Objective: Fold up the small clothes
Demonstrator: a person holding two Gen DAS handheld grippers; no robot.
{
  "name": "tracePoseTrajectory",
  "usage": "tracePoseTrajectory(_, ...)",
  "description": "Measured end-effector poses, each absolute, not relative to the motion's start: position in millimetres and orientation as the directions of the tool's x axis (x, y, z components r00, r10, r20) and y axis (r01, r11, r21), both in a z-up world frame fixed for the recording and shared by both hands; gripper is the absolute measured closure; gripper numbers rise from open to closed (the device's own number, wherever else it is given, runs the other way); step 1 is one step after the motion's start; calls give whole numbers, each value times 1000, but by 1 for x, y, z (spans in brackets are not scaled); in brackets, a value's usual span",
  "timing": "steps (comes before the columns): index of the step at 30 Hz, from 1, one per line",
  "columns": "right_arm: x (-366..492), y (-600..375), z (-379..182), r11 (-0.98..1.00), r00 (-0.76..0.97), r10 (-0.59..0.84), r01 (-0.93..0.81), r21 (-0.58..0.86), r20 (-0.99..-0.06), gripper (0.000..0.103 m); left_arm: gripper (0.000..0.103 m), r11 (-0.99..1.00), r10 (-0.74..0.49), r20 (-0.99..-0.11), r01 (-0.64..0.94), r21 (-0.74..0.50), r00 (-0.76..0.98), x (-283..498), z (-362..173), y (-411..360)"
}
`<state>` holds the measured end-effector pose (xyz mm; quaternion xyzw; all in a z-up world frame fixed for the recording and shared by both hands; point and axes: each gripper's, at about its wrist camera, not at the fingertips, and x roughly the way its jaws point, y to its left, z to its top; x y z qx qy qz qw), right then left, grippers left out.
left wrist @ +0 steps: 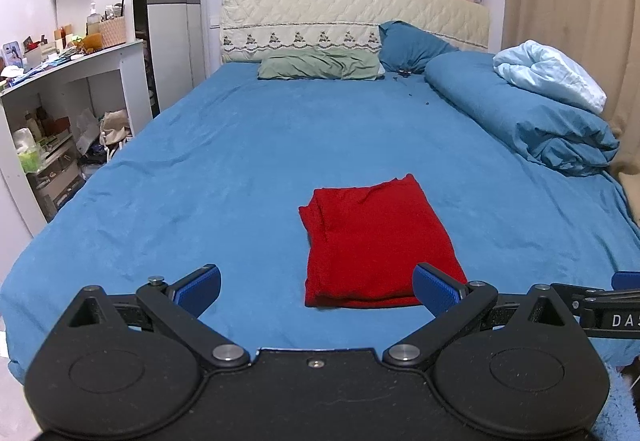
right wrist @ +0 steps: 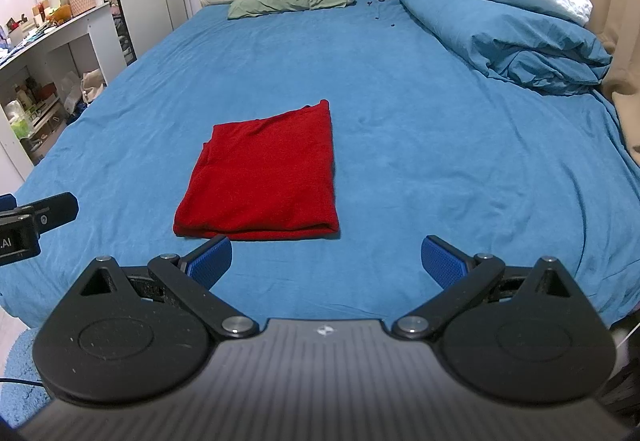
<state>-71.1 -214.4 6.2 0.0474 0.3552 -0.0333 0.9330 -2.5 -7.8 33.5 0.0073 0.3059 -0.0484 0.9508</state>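
Note:
A red garment point(left wrist: 376, 241) lies folded into a flat rectangle on the blue bed sheet point(left wrist: 200, 177), near the foot of the bed. It also shows in the right wrist view point(right wrist: 268, 177). My left gripper point(left wrist: 318, 291) is open and empty, held just short of the garment's near edge. My right gripper point(right wrist: 326, 261) is open and empty, to the right of the garment's near edge and apart from it. Each gripper's body shows at the other view's side edge.
A rolled blue duvet point(left wrist: 528, 121) with a pale blue cloth point(left wrist: 556, 75) lies along the bed's right side. Green point(left wrist: 320, 64) and blue point(left wrist: 412, 43) pillows sit at the headboard. A cluttered white shelf unit point(left wrist: 72, 89) stands left of the bed. A curtain point(left wrist: 580, 1) hangs at right.

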Motion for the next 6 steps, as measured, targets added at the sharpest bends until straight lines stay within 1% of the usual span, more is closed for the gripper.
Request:
tracePoseTrajectory(3, -71, -214, 6, 993, 745, -29, 97, 65, -667, 0, 0, 994, -106, -578, 107, -32, 809, -2, 32, -5)
tracePoseTrajectory(6, -70, -213, 5, 993, 743, -30, 99, 65, -668, 0, 0, 994, -99, -578, 104, -25, 810, -1, 31, -5)
